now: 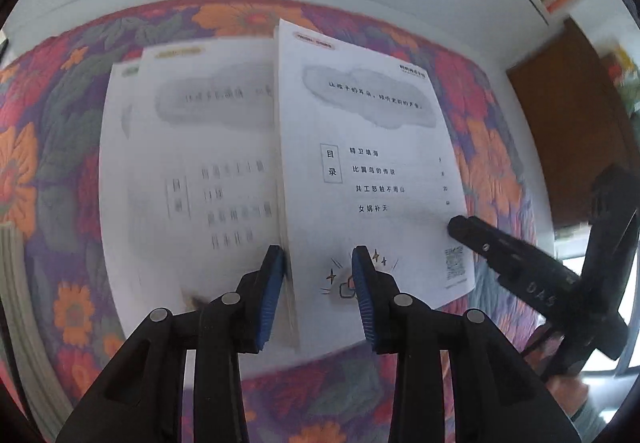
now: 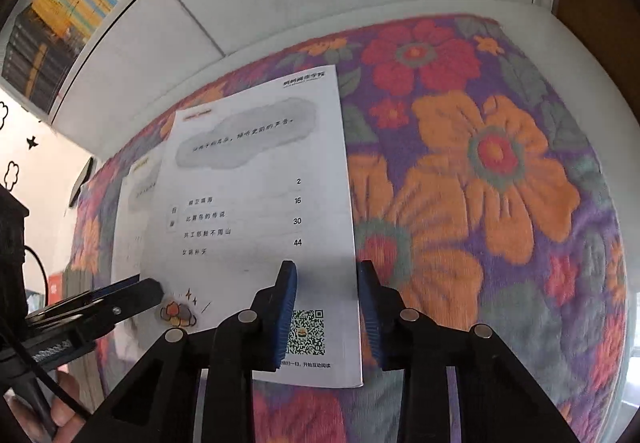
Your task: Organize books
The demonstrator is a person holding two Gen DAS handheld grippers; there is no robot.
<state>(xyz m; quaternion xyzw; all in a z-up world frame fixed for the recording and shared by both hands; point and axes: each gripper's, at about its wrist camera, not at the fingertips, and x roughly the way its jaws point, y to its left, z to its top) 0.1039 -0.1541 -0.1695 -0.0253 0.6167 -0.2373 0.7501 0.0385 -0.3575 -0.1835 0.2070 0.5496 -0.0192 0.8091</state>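
Both claws spread — left claw (image 1: 318, 257) and right claw (image 2: 326, 271) straddle top booklet's (image 1: 360, 163) edges | square it over the stack before pinching.

Soft daylight, motion blur on the left, fisheye-warped dark edges.

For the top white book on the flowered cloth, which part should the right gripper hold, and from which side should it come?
Probably the top book at its free right edge, near the bottom corner, from the right. It overlaps other books on its left, while its right edge lies over bare flowered cloth. The open right gripper already straddles that edge.
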